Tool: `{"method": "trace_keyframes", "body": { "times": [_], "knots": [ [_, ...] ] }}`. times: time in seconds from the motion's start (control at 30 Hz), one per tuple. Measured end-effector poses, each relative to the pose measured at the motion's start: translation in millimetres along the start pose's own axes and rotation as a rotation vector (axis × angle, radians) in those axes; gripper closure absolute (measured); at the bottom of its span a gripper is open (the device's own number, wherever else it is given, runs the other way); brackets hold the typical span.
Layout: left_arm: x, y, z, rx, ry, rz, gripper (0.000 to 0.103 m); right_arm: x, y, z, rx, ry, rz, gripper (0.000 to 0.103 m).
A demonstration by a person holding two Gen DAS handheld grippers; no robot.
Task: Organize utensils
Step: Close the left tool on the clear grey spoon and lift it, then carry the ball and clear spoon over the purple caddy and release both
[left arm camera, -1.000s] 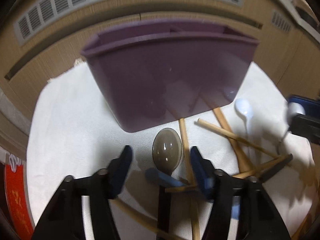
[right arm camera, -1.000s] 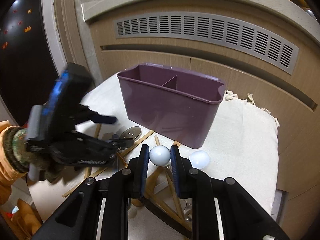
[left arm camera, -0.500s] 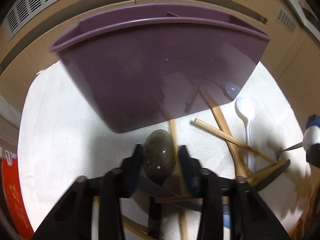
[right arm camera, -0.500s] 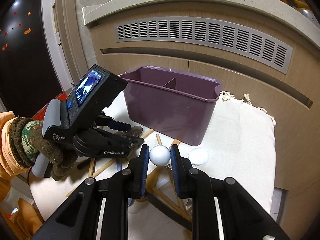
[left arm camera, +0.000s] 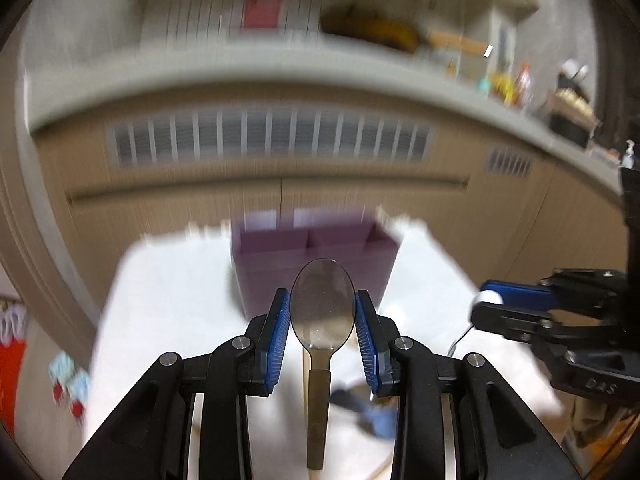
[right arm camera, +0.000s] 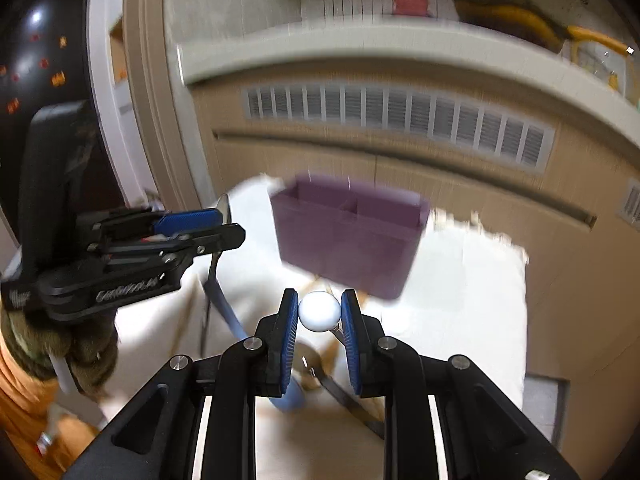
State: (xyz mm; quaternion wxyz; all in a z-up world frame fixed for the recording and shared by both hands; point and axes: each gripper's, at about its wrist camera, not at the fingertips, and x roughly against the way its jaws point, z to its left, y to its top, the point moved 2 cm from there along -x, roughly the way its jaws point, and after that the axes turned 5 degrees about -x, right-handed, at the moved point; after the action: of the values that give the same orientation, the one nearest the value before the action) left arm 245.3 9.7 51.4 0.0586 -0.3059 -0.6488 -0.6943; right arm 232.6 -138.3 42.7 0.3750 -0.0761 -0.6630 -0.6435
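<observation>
Since before, the left gripper (left arm camera: 322, 312) has clenched the grey spoon (left arm camera: 322, 310) and lifted it off the cloth (left arm camera: 168, 288); the right gripper (right arm camera: 319, 312) still grasps the white spoon (right arm camera: 319, 311).

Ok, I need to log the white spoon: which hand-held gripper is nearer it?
Right. The right hand-held gripper clamps the white spoon between its pads; the left hand-held gripper, off to its left, holds a grey spoon.

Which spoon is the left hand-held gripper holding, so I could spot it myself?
Find the purple caddy on the white cloth. In front of it, the left hand-held gripper clamps a smoky translucent spoon; the neighbouring one holds a white spoon.
</observation>
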Motion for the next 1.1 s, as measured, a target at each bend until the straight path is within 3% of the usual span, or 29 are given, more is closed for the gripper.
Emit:
{"method": "trace_keyframes", "body": {
  "times": [0.13,0.33,0.5,0.63,0.83,1.1],
  "knots": [
    [41.1,65.8,-3.0,-0.024,0.008,-0.15,0.07,42.3,49.0,9.4,0.001,0.027,-0.134,0.082],
    [66.6,152.1,10.4,-0.007,0.043,-0.333,0.07,86.3,134.7,16.1,0.001,0.054,-0.293,0.082],
    [54.2,179.5,30.6,0.022,0.066,-0.411,0.07,81.1,171.6,2.4,-0.034,0.06,-0.37,0.082],
    [15.6,182.6,42.2,0.041,0.075,-0.39,0.07,44.5,174.7,-15.6,-0.078,0.069,-0.332,0.082],
    [-56.7,158.3,49.9,0.054,0.048,-0.33,0.07,-34.4,154.1,-44.4,-0.151,0.077,-0.2,0.082],
    [-159.0,102.9,73.5,0.118,0.013,-0.081,0.07,-122.3,108.0,-70.9,-0.215,0.094,-0.006,0.082]
  ]
}}
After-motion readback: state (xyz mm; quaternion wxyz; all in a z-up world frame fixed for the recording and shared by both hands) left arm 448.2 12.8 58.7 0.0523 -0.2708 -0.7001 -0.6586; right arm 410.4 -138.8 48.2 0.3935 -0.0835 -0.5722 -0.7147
